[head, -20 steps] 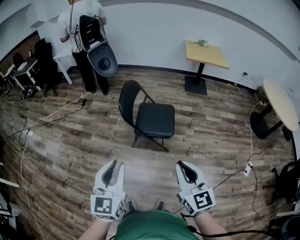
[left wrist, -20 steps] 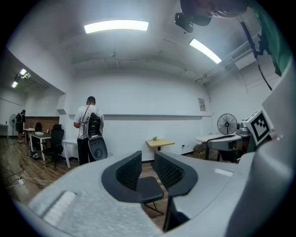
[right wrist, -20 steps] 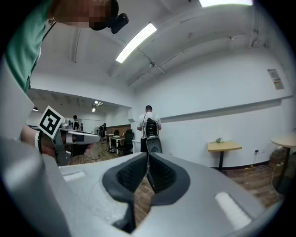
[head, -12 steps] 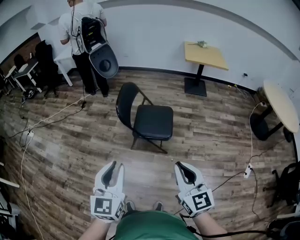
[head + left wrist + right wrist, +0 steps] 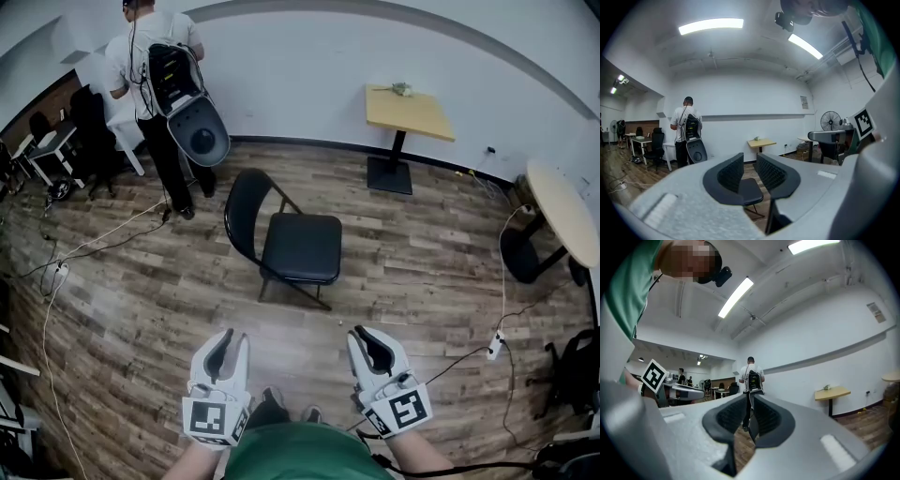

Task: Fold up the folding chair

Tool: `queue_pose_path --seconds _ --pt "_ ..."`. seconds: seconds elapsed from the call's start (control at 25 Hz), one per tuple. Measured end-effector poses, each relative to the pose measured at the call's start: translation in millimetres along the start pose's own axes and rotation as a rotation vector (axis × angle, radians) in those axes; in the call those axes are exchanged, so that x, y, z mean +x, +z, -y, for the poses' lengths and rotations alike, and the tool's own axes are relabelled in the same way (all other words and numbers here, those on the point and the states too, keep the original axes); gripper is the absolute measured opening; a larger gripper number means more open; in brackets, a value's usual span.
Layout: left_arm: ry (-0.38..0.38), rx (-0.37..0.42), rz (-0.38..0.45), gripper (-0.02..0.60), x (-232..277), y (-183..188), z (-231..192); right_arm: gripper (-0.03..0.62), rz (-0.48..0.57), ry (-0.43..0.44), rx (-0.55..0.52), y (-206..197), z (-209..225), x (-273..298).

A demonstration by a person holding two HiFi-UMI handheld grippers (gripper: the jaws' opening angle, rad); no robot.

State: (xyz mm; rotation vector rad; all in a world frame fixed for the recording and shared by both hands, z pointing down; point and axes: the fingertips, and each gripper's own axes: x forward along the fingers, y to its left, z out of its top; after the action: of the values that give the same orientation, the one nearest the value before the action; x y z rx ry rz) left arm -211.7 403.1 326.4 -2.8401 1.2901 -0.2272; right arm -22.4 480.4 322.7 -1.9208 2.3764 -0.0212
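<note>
The black folding chair stands unfolded on the wood floor in the middle of the head view, backrest to the left and seat facing right. My left gripper and right gripper hover side by side at the bottom of that view, well short of the chair and touching nothing. In the left gripper view the left gripper is shut and empty, with the chair seat showing beyond its tips. In the right gripper view the right gripper is shut with nothing between its pads.
A person with a backpack stands at the back left near desks and office chairs. A yellow pedestal table stands by the far wall, a round table at the right. Cables and a power strip lie on the floor.
The chair has drifted slightly left and up in the head view. The person at the back has stepped a little left. Both grippers keep their pose.
</note>
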Motion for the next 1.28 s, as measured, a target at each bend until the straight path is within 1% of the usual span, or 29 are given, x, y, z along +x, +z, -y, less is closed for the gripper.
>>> queue_pose_path --seconds 0.08,0.2,0.44,0.68,0.96,1.12,1.28 --pt "-0.001 -0.009 -0.011 0.096 7 -7 -4 0.091 0.018 0.000 0.003 2 4 6" --pt "-0.008 -0.020 -0.023 0.095 22 -17 -14 0.109 0.018 -0.004 0.007 -3 10 22" --pt "-0.035 -0.068 -0.038 0.095 77 -34 -40 0.110 -0.032 -0.029 -0.003 -17 31 67" --pt "-0.088 -0.089 -0.035 0.095 149 -40 -72 0.109 -0.072 -0.086 -0.021 -22 65 121" --pt "-0.142 -0.104 -0.065 0.095 225 -45 -107 0.109 -0.119 -0.152 0.060 -43 101 183" --pt "-0.161 -0.109 -0.086 0.095 251 -55 -128 0.109 -0.130 -0.178 0.100 -51 112 213" --pt "-0.179 -0.117 -0.089 0.095 266 -62 -147 0.107 -0.133 -0.205 0.129 -56 113 232"
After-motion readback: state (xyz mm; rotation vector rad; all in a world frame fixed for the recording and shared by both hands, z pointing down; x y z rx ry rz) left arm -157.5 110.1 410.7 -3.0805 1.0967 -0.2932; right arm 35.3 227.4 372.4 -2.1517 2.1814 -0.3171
